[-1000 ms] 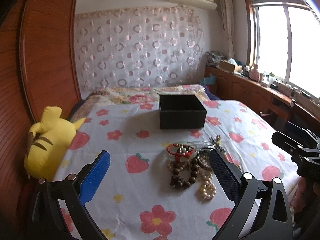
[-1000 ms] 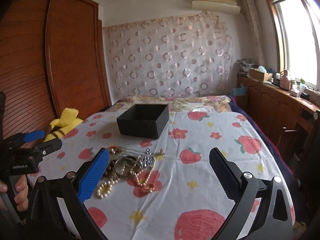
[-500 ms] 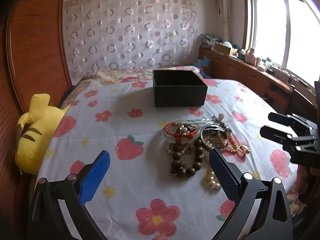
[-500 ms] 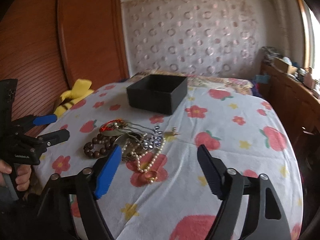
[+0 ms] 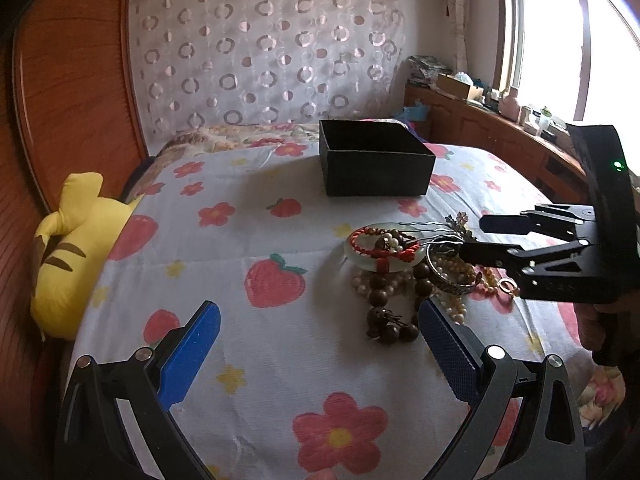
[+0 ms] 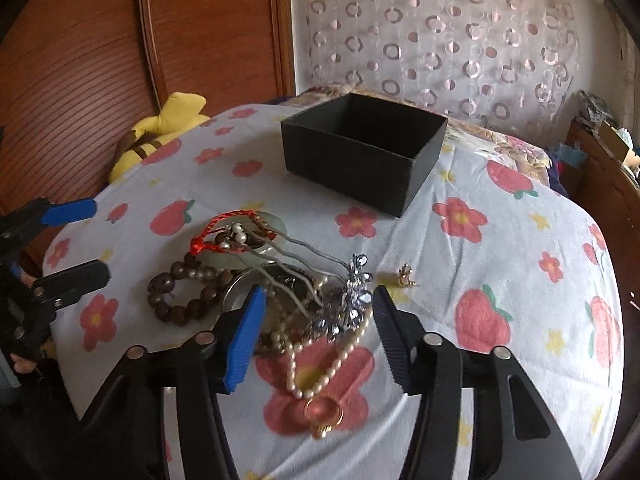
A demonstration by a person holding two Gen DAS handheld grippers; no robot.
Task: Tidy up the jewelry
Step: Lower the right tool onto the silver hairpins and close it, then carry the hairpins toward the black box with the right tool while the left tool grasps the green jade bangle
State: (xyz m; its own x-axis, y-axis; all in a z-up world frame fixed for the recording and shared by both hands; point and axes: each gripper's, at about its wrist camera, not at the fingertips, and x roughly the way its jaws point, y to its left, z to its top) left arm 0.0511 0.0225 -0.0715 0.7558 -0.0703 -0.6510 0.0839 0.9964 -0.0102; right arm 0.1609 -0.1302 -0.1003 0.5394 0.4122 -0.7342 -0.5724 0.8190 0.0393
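A pile of jewelry (image 5: pixel 416 264) lies on the flowered bedspread: a red cord bracelet (image 5: pixel 380 245) on a pale jade bangle, a dark wooden bead bracelet (image 6: pixel 182 294), a pearl necklace (image 6: pixel 332 364), a silver hairpin with a crystal flower (image 6: pixel 354 292) and a gold ring (image 6: pixel 324 414). An open black box (image 5: pixel 374 158) stands behind the pile; it also shows in the right wrist view (image 6: pixel 362 156). My right gripper (image 6: pixel 318 326) is open, low over the pile, its fingers either side of the hairpin flower and pearls. My left gripper (image 5: pixel 318 350) is open and empty, left of the pile.
A yellow plush toy (image 5: pixel 68 252) lies at the bed's left edge against the wooden headboard (image 5: pixel 68 92). A small gold earring (image 6: pixel 406 274) lies apart, right of the pile. A wooden counter with clutter (image 5: pixel 500 120) runs under the window at right.
My right gripper has moved forward and down onto the pile, its jaws narrowing. My left gripper has tilted down and come a little nearer the jewelry.
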